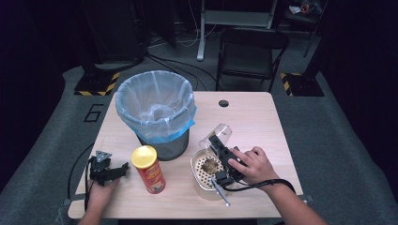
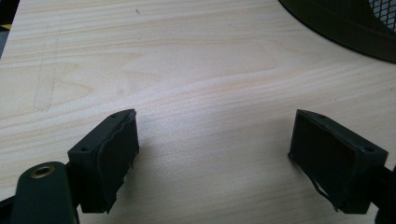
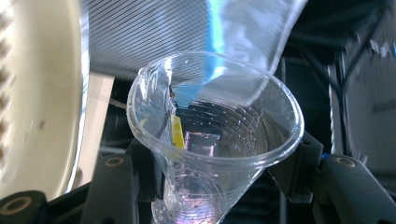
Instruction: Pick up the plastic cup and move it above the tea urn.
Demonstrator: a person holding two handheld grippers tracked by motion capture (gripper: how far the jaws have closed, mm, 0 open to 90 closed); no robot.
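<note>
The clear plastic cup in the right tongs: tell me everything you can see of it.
The clear plastic cup is thin, see-through and ribbed, with a rolled rim dented on one side. It looks empty, apart from some small specks on the wall. The right tongs are shut on its lower body, one jaw on each side. In the high view it is held tilted above the cream strainer bowl, beside the bin.

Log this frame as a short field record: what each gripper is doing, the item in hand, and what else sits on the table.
right gripper: shut on clear plastic cup, tilted above the strainer
left gripper: open, nothing between its jaws, low over the table
strainer: cream perforated basket, brownish bits inside
bin: black mesh wastebasket, clear liner with blue edge
can: red chip tube with yellow lid, upright, between the grippers
</note>
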